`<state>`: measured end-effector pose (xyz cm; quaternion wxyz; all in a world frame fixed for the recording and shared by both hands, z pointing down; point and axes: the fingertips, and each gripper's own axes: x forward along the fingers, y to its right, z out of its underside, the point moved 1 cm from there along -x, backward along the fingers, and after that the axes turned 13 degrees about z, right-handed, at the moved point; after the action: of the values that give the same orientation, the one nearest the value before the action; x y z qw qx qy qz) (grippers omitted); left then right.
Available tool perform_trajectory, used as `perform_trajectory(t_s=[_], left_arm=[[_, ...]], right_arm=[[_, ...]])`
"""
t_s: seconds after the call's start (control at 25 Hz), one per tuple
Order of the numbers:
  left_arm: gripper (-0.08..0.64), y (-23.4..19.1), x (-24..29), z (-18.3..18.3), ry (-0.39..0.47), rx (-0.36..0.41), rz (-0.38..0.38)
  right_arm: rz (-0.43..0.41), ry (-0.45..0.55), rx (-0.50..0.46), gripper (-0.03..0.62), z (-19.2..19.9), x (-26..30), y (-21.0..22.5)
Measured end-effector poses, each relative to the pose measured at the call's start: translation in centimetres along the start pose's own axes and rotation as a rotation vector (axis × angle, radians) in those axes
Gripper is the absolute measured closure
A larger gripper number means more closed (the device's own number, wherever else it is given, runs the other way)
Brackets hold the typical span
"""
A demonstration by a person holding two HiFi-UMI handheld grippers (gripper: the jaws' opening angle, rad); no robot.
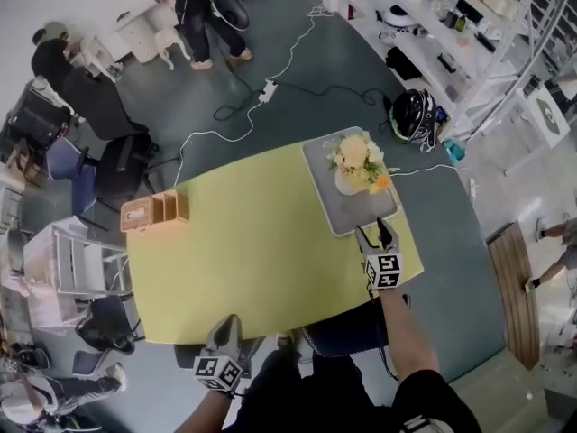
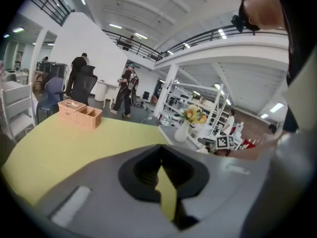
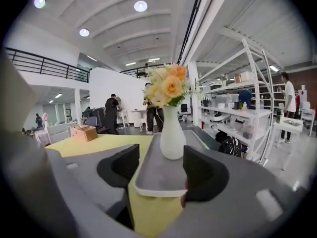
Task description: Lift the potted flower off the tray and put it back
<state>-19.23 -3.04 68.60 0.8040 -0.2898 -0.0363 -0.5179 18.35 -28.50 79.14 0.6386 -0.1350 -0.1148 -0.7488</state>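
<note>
The potted flower [image 3: 170, 114] stands straight ahead of your right tool [image 3: 161, 168], on the same line that the tool points along, so the coming move is a plain push forward over the near end of the tray [image 3: 157, 180]. It stands upright on the far half of that grey tray, which sits at the far right part of the yellow-green tabletop [image 1: 252, 251]. The tray's long side runs away from you, nearly in line with the tool. Your right tool is held wide, with nothing pressed between its two dark pads. Only the tray's near rim shows between them, and the flower is beyond their tips, apart from both. The gap looks wider than the pot's belly, so it should pass around it without closing first. Your left tool [image 1: 229, 325] is much farther off, at the near edge of the tabletop on the other side. It is closed to a thin slit and holds nothing, so the right hand is the one placed for the lift. The flower has a plain white pot [image 1: 347, 184] with a round belly and a slim neck. Cream and orange blooms with some green leaves spread wider than the pot. It looks top-heavy, so a grip low on the belly seems safest.
</note>
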Motion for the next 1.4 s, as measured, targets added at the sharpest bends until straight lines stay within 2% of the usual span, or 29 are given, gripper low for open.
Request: perform_trajectory(t_s=[0.24,0.52,0.68,0.84,1.12,1.4], left_arm=[[0.552,0.3,-0.7,-4.4,0.043,0.092,0.147],[0.552,1.3,-4.3,-10.0,0.135,0.195,0.304],[0.552,2.1,-6.9,-11.6,0.179,0.222,0.389],[0.552,4.2,-8.6,-12.5,0.193,0.230,0.468],[0.552,7.8,-11.4,-13.3,0.210,0.297,0.565],[0.552,10.2,-13.1,-13.7,0.236,0.349,0.594]], right_arm=[[-0.047,0.070,0.022,0.390,-5.8,-11.4,-6.3],[-0.041,0.205,0.094,0.500,-15.0,-22.9,-14.3],[-0.036,0.271,0.095,0.550,-18.3,-29.0,-18.8],[-0.006,0.291,0.104,0.586,-20.1,-34.2,-21.1],[0.010,0.297,0.102,0.588,-20.4,-40.5,-24.2],[-0.016,0.319,0.115,0.588,-20.9,-42.5,-25.5]])
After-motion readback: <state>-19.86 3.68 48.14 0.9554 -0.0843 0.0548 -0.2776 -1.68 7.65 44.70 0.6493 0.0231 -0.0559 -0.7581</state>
